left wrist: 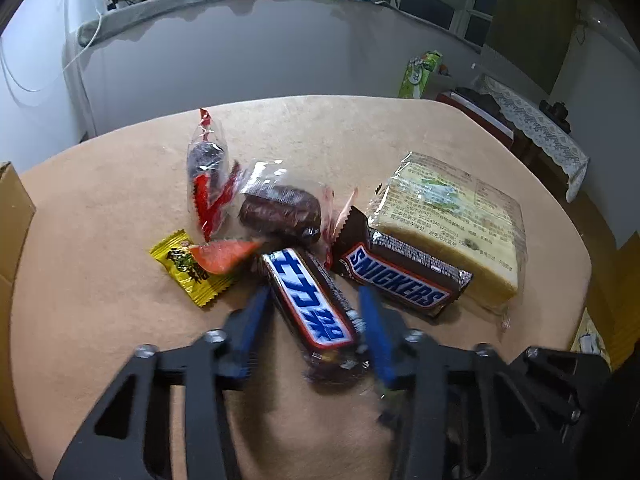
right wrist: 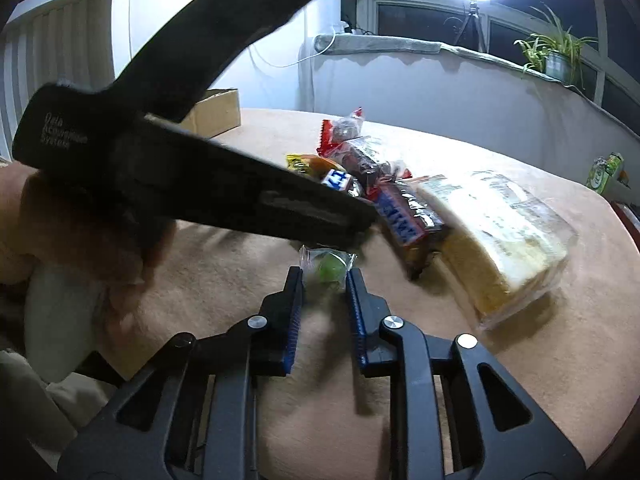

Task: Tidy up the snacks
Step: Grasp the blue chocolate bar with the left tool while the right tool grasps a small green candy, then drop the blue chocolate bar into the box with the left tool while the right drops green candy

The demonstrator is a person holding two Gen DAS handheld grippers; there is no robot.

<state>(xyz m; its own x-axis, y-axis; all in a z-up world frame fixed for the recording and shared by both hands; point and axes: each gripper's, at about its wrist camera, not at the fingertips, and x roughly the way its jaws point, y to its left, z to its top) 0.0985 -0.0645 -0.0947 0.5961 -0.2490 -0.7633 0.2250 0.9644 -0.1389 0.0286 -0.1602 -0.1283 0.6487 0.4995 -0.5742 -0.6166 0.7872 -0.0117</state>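
On the beige tablecloth (left wrist: 120, 208) lies a pile of snacks. My left gripper (left wrist: 314, 292) is shut on a Snickers bar with Chinese lettering (left wrist: 308, 300), its blue pads (left wrist: 256, 312) against the bar's long sides. Beside it lie a second Snickers (left wrist: 400, 276), a wrapped yellow cake slab (left wrist: 452, 224), a dark brown snack in clear wrap (left wrist: 280, 212), a red-and-clear packet (left wrist: 208, 176), a yellow sachet (left wrist: 180, 272) and an orange wedge (left wrist: 222, 254). In the right wrist view my right gripper (right wrist: 325, 274) is shut on a green candy in clear wrap (right wrist: 330, 266) at its fingertips.
A cardboard box (right wrist: 214, 112) stands at the table's left edge. The left gripper's black body (right wrist: 200, 176) and a hand (right wrist: 80, 232) cross the right wrist view above the candy. A green carton (left wrist: 420, 74) and a lace-covered side table (left wrist: 540, 128) stand beyond the table.
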